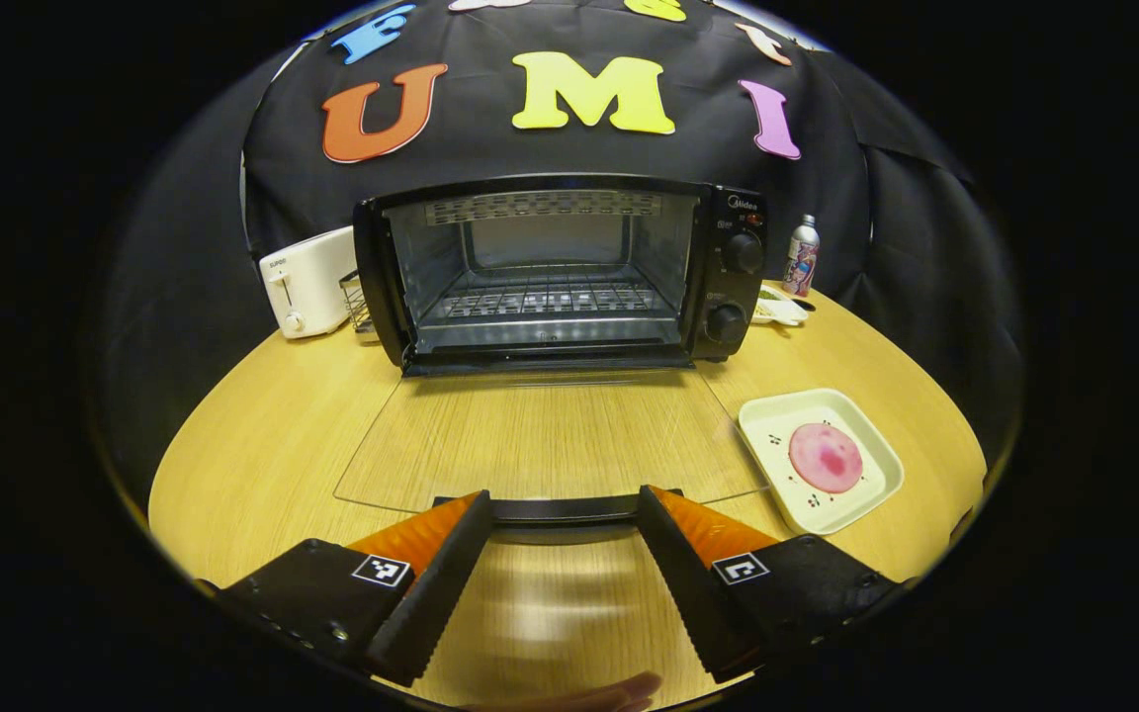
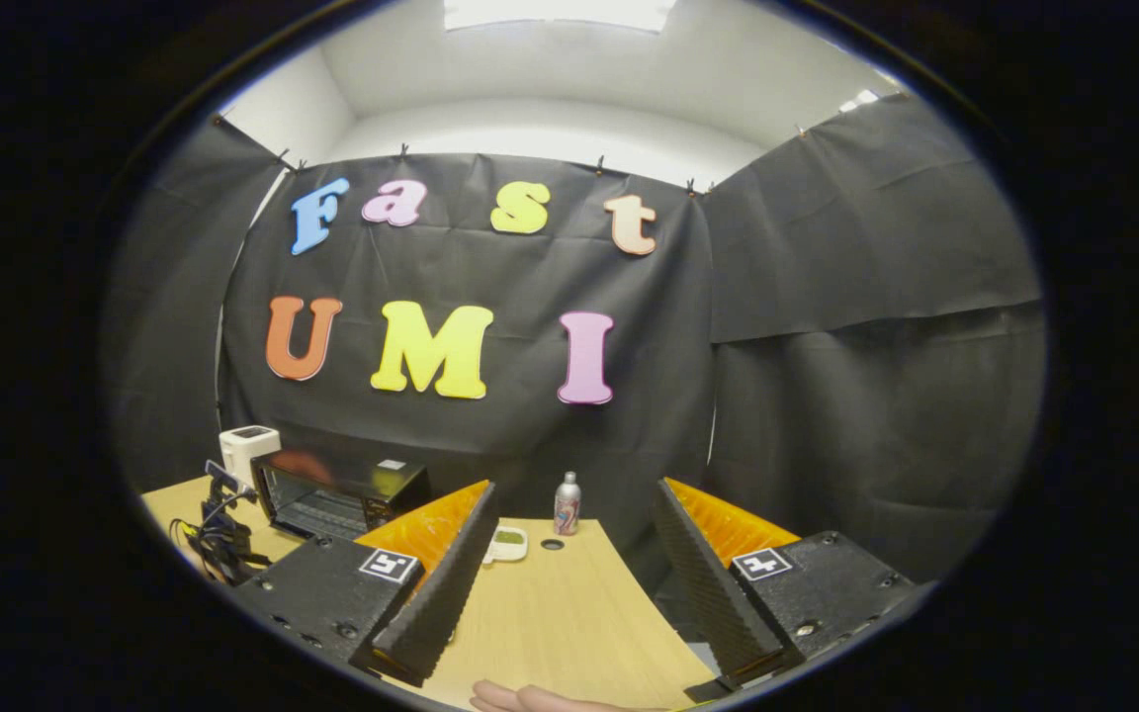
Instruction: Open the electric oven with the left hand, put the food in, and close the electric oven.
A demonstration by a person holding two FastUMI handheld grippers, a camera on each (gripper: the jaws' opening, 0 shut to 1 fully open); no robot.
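Both grippers gape, holding nothing — left gripper (image 1: 562, 514) level at the door handle (image 1: 560, 510). Oven (image 1: 560, 272) at the table's (image 1: 263, 415) back edge faces forward, door flat; food (image 1: 825, 457) on a plate (image 1: 876, 494) near the right edge; right gripper (image 2: 574, 509) raised.

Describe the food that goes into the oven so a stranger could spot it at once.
Start at the black electric oven at the back of the wooden table, its glass door lying open and flat. To the right of that door sits a white square plate. The food is the flat, round pink piece on it, the only pink thing on the table.
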